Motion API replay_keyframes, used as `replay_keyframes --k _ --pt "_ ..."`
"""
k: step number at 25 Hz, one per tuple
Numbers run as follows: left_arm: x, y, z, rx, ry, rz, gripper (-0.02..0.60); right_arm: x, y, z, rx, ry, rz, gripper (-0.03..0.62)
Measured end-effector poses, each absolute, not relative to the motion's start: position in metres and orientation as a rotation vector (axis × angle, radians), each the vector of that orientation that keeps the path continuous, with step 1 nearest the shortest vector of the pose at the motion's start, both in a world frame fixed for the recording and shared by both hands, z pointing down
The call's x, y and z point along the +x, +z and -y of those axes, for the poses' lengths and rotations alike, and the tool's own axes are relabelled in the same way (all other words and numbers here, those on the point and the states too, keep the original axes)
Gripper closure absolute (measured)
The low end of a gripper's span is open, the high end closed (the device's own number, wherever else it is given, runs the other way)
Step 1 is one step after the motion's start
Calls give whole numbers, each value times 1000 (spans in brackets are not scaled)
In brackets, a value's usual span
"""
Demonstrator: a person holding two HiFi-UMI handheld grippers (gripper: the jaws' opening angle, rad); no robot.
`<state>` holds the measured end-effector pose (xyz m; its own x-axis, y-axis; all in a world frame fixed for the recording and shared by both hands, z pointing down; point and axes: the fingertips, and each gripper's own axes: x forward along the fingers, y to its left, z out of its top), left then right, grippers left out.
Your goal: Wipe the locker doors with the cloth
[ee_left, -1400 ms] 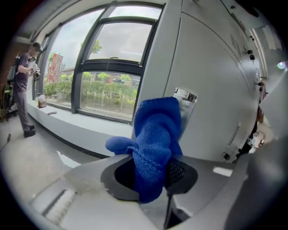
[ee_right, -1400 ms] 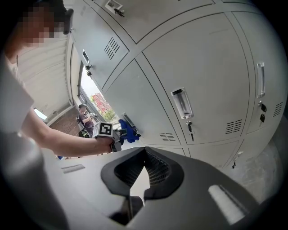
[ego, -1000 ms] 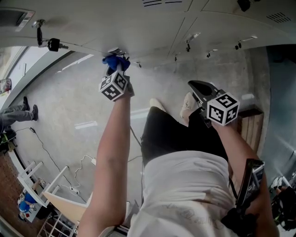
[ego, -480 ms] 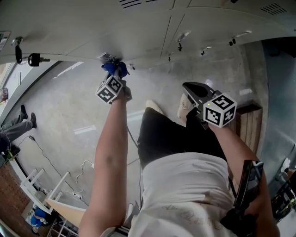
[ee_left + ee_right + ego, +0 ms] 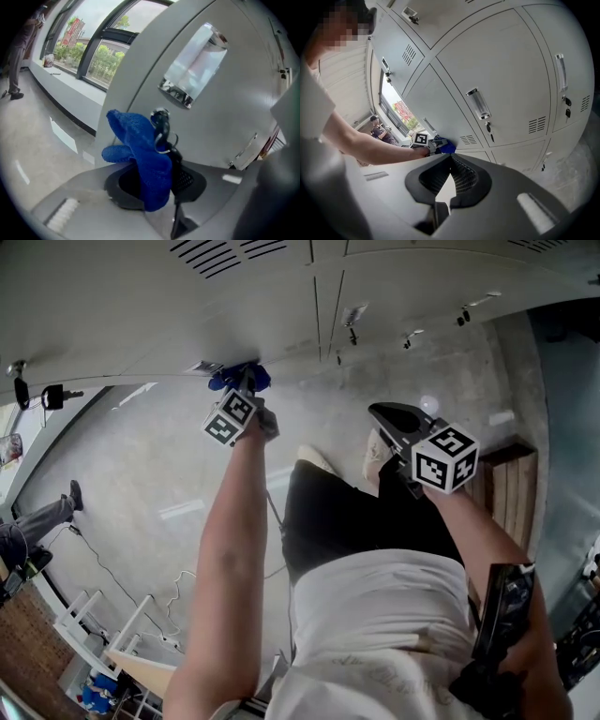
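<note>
In the head view, the left gripper point(image 5: 243, 390) is stretched out at arm's length to the bank of locker doors point(image 5: 281, 296). It presses the blue cloth point(image 5: 240, 377) flat onto the metal, which is the hold a wiping stroke needs. The right gripper point(image 5: 386, 412) hangs back over the person's legs, well apart from the lockers, most likely parked because one cloth needs only one tool. In the left gripper view, that gripper's fingers point(image 5: 187, 180) are clamped on the cloth's lower bunch. The rest of the cloth stands up past the tips as a loose wad against the grey door point(image 5: 225, 122), below the clear label holder point(image 5: 194, 65). A dark item with metal rings point(image 5: 161, 131), probably a key on its ring though the view is too blurred to be sure, lies against the wad's right side. In the right gripper view, that gripper's ribbed fingers point(image 5: 465, 176) meet at their tips with nothing between them, pointing idly at the locker bank point(image 5: 501, 70). Farther along it the left gripper point(image 5: 433, 143) holds the cloth point(image 5: 447, 147) on a door. The cloth sits just beside that door's vent slots point(image 5: 467, 139) and close to its lower edge. The cloth reaches the door ahead of the fingertips, so the fabric, not the fingers, meets the metal.
</note>
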<state>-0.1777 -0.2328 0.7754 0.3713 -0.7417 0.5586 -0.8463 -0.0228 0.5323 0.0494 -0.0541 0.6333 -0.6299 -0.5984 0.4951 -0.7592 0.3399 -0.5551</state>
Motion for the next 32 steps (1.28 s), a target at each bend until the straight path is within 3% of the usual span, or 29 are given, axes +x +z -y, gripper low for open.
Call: replay_keyframes --k 16,32 --pt "-1 730 222 1963 50 947 460 85 638 50 1294 1203 2388 588" --pt "-4 804 229 1793 285 1134 468 118 650 51 1370 1198 2363 588"
